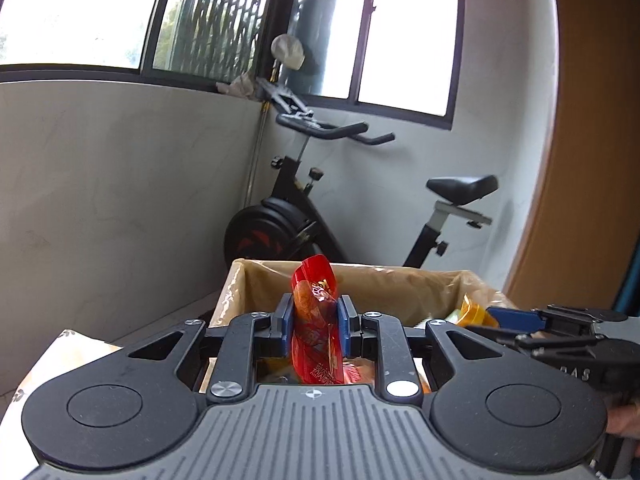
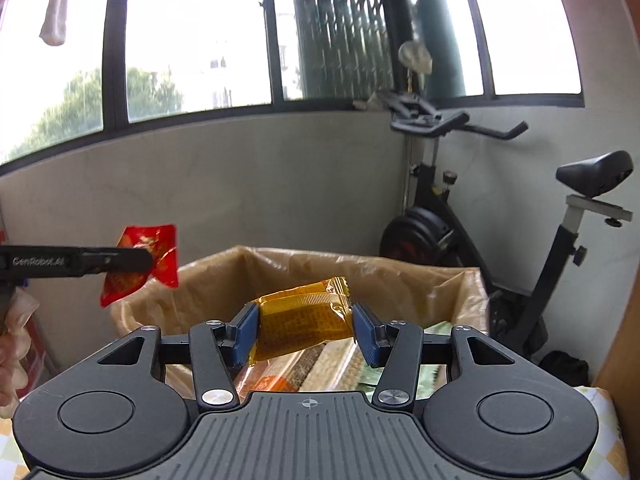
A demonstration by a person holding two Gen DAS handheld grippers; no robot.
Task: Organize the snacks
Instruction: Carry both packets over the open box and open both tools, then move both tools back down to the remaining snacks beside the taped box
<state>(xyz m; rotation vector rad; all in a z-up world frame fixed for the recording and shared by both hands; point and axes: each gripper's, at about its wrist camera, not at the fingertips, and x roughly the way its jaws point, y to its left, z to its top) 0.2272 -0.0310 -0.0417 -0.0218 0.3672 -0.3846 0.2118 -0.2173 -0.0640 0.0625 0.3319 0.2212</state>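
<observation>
The left gripper (image 1: 316, 322) clamps a red packet (image 1: 317, 320), the right gripper (image 2: 306, 334) an orange packet (image 2: 304, 320), half-hiding the box (image 2: 400, 280).

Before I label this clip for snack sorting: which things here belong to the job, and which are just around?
Job: red snack packet in the left tongs; yellow snack packet between the right tongs; lined cardboard box of snacks.

Around: exercise bike; window; hanging laundry.

I see a patterned tabletop (image 2: 600, 436) showing at my lower corners; on it sits the plastic-lined cardboard box (image 2: 400, 280), with packaged snacks (image 2: 340, 364) lying inside.
</observation>
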